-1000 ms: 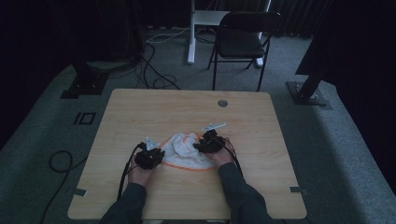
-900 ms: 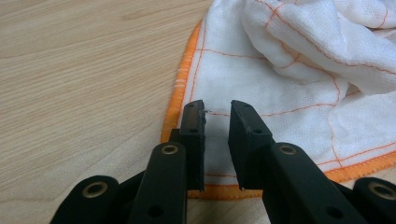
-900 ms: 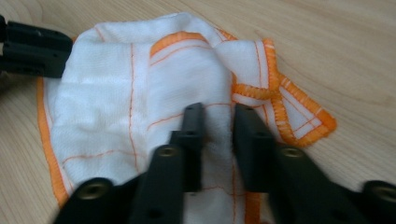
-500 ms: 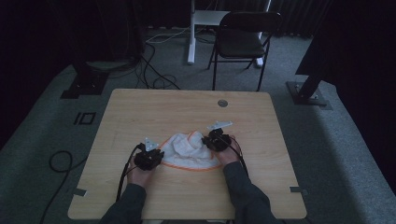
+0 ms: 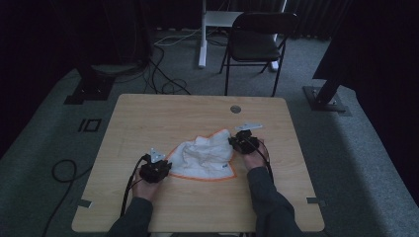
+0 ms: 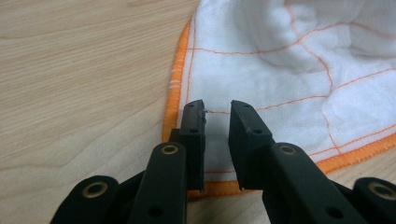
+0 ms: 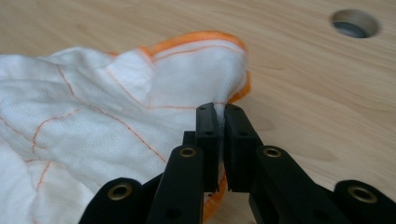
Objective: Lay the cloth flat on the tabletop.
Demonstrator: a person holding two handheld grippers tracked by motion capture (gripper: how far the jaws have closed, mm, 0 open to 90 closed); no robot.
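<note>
A white cloth [image 5: 205,157] with an orange hem and thin orange grid lines lies rumpled in the middle of the wooden table [image 5: 148,116]. My left gripper [image 5: 163,167] rests at the cloth's near-left corner; in the left gripper view the cloth [image 6: 280,70] lies under the left gripper [image 6: 217,112], whose jaws stand slightly apart over the hem. My right gripper [image 5: 236,142] is at the cloth's far-right edge. In the right gripper view the right gripper [image 7: 217,111] is shut on a pinched fold of the cloth [image 7: 93,116], lifting that edge a little.
A round cable hole [image 5: 235,109] sits near the table's far edge, also seen as a hole [image 7: 353,23] beyond the right jaws. A black folding chair [image 5: 257,42] and stand bases with cables lie on the carpet behind the table.
My right gripper has carried the cloth's edge away from me and to the right, spreading the bunched cloth wider. The left gripper has stayed at the near-left corner.
</note>
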